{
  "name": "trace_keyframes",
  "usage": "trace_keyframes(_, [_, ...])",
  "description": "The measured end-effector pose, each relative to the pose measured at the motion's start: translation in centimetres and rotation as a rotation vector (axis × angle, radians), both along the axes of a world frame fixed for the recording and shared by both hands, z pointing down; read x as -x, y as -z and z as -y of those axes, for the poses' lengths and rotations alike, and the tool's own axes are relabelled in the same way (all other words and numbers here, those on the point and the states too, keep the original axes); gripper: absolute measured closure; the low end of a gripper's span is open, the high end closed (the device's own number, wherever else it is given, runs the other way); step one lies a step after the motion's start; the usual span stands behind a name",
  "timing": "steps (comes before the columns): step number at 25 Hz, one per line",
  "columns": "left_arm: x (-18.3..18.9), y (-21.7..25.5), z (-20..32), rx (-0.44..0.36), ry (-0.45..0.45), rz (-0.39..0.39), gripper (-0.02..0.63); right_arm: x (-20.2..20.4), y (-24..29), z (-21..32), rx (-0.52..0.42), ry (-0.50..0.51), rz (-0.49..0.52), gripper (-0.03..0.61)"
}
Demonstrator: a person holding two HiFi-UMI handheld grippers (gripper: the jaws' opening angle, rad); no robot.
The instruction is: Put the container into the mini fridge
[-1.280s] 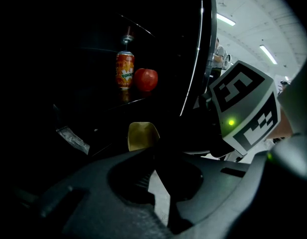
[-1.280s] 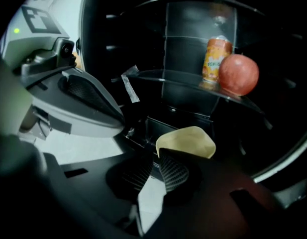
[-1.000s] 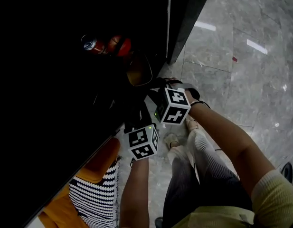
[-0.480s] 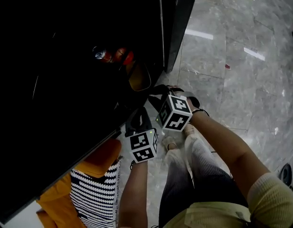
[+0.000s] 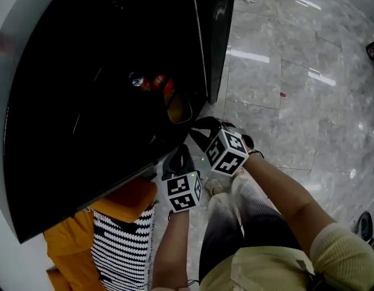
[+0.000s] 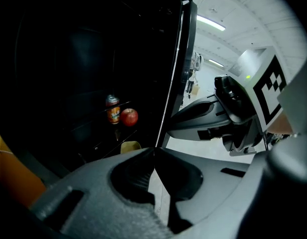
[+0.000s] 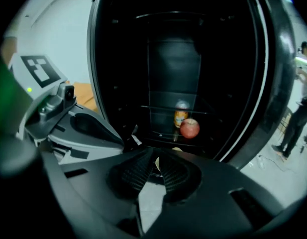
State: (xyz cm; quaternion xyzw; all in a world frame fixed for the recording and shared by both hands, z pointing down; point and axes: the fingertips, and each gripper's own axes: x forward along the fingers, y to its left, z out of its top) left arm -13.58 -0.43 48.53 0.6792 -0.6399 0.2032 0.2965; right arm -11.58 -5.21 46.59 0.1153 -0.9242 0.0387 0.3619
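The left gripper (image 6: 154, 152) has its two dark, ribbed fingers pressed together with nothing in them. The right gripper (image 7: 155, 158) is pinched together and empty too, and both are just in front of the open mini fridge (image 5: 214, 35). The container (image 5: 179, 107), a smooth pale yellow tub, sits low inside the black fridge with its round mouth showing from above, just under a thin shelf with an orange can (image 7: 181, 114), its words too small to read, and a round red apple (image 7: 189, 128).
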Motion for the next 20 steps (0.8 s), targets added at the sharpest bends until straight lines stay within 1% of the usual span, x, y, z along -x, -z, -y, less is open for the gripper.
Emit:
trace_keyframes(4, [-0.2,2.3,-0.3,-0.019,0.0,-0.005,0.591,-1.1,2.6,0.1,-0.015,-0.039,0.019,0.526])
trace_keyframes(9, [-0.7,5.9,-0.7,-0.056,0.012,-0.055,0.591,-1.8,6.6,0.0,-0.042,-0.076,0.045,0.526])
trace_keyframes(11, [-1.0,7.2,-1.1,-0.065,0.019,-0.063,0.591,-2.3,8.3,-0.3,-0.046,-0.098,0.067,0.526])
trace_keyframes(16, [-1.4,10.4,-1.8,-0.103,0.062,-0.086,0.591,-3.8,11.9,-0.9,-0.06,-0.149,0.119,0.526])
trace_keyframes(18, [-1.3,11.8,-2.3,-0.119,0.076,-0.095,0.592,-4.3,13.0,-1.4,-0.053,-0.17,0.14,0.526])
trace_keyframes(20, [-1.3,13.2,-2.8,-0.134,0.087,-0.104,0.591,-4.6,14.2,-2.1,-0.026,-0.193,0.172,0.526])
